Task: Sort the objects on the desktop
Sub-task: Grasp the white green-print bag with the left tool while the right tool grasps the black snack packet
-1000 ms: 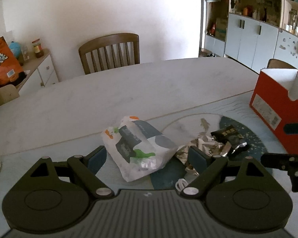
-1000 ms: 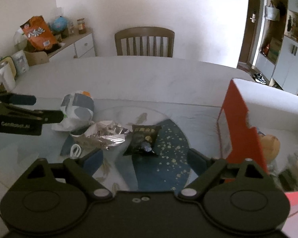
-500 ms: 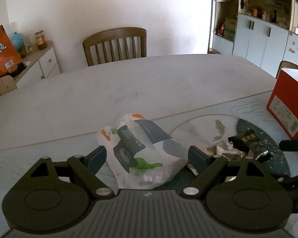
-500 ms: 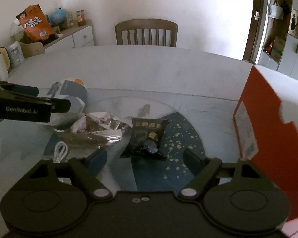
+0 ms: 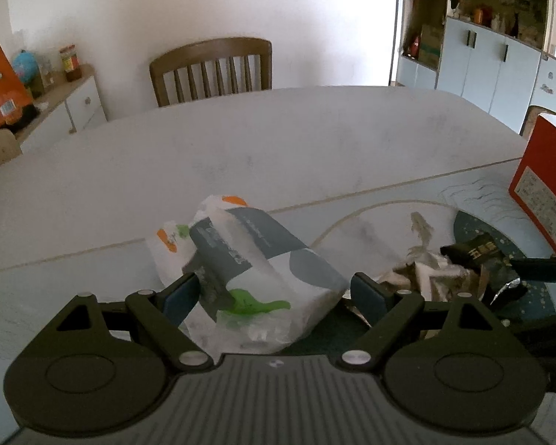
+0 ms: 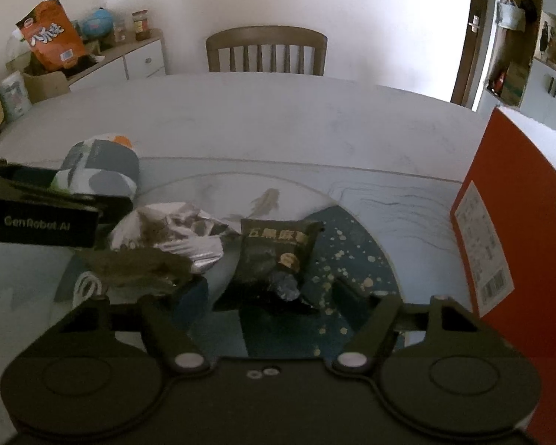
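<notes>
A white tissue pack [image 5: 263, 259] printed in grey, green and orange lies on the table mat. My left gripper [image 5: 274, 293] straddles its near end with jaws wide; I see no squeeze on the pack. A black snack packet [image 6: 274, 256] lies on the dark blue part of the mat. My right gripper [image 6: 272, 291] stands around the packet's near end, jaws closing, pads still clear of it. Between the two items sits a crumpled silver wrapper [image 6: 174, 237]. The right view shows the left gripper [image 6: 37, 207] from the side beside the tissue pack [image 6: 100, 170].
An open red box [image 6: 500, 222] stands at the right of the mat, close to my right gripper. A white cable loop [image 6: 87, 285] lies near the wrapper. A wooden chair [image 5: 211, 70] stands beyond the table [image 5: 278, 137], and a sideboard [image 6: 129, 55] with an orange bag stands at the left.
Both grippers have sunk and moved in toward the table. The left now straddles the tissue pack; the right has reached the black packet and its jaws have narrowed.
</notes>
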Tool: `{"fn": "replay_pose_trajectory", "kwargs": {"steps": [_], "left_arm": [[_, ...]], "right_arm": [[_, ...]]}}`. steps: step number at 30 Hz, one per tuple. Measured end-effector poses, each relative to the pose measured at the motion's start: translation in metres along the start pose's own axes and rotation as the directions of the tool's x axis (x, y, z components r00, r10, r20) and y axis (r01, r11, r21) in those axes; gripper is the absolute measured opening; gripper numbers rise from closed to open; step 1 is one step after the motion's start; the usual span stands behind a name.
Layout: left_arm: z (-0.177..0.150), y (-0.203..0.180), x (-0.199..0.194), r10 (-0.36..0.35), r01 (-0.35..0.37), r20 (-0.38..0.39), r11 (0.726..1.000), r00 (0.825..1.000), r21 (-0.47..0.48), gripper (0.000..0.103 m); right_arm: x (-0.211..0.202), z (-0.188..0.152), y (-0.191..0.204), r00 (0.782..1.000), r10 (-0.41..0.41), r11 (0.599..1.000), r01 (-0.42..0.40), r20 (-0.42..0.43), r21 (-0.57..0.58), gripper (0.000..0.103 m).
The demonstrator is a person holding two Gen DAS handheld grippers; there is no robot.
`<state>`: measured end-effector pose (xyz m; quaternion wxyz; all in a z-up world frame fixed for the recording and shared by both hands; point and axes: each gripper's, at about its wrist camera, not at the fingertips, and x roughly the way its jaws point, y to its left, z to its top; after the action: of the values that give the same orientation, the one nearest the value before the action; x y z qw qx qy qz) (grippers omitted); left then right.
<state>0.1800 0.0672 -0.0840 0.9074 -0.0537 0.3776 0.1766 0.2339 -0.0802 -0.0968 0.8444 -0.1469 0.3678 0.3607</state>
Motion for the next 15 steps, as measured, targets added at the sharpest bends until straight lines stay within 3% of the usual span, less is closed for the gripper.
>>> {"fn": "replay_pose_trajectory", "kwargs": {"steps": [2, 6, 15], "left_arm": [[-0.0008, 0.0012, 0.0026, -0.002, 0.002, -0.004, 1.000, 1.000, -0.002, 0.085], [-0.0013, 0.0024, 0.0027, -0.014, 0.014, -0.001, 1.000, 1.000, -0.006, 0.077], [0.0006, -0.0008, -0.0015, -0.012, 0.013, -0.010, 0.999, 1.000, 0.035, 0.057]], "right_arm": [[0.0011, 0.0007, -0.0007, 1.000, -0.005, 1.000, 0.005, 0.006, 0.004, 0.070], [0.0008, 0.0022, 0.0002, 1.000, -0.004, 1.000, 0.004, 0.010, 0.005, 0.056], [-0.0011, 0.0042, -0.0011, 1.000, -0.007, 1.000, 0.007, 0.008, 0.010, 0.051]]}}
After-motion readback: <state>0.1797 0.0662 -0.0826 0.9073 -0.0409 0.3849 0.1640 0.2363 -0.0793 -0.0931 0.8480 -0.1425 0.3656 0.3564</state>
